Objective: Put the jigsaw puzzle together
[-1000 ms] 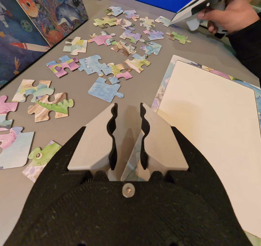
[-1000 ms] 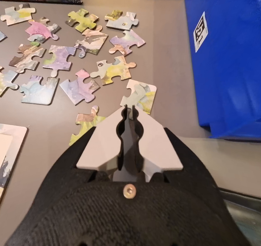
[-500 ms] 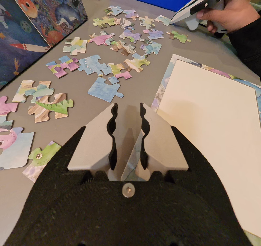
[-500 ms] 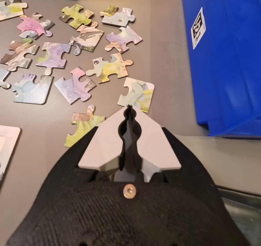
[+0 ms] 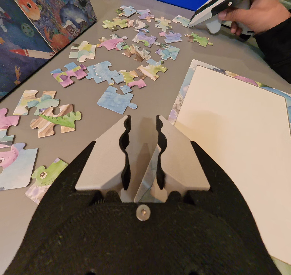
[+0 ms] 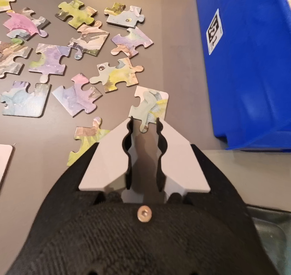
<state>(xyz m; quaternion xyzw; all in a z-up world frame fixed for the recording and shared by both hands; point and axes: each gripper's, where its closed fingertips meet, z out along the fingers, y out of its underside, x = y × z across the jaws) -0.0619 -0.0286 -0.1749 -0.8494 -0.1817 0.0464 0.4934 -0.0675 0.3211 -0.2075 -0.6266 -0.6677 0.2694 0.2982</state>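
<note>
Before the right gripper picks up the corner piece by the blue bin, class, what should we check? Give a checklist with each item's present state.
1. Right gripper open: ok, jaws apart.
2. Tips lined up with the corner piece: ok, its lower tab sits between them.
3. Corner piece free of its neighbours: ok, no overlap.
4. Fingers actually touching the piece: cannot tell.
5. Puzzle tray free to receive it: ok, white bed bare.
6. Left gripper out of the way: ok, open beside the tray's near corner.
</note>
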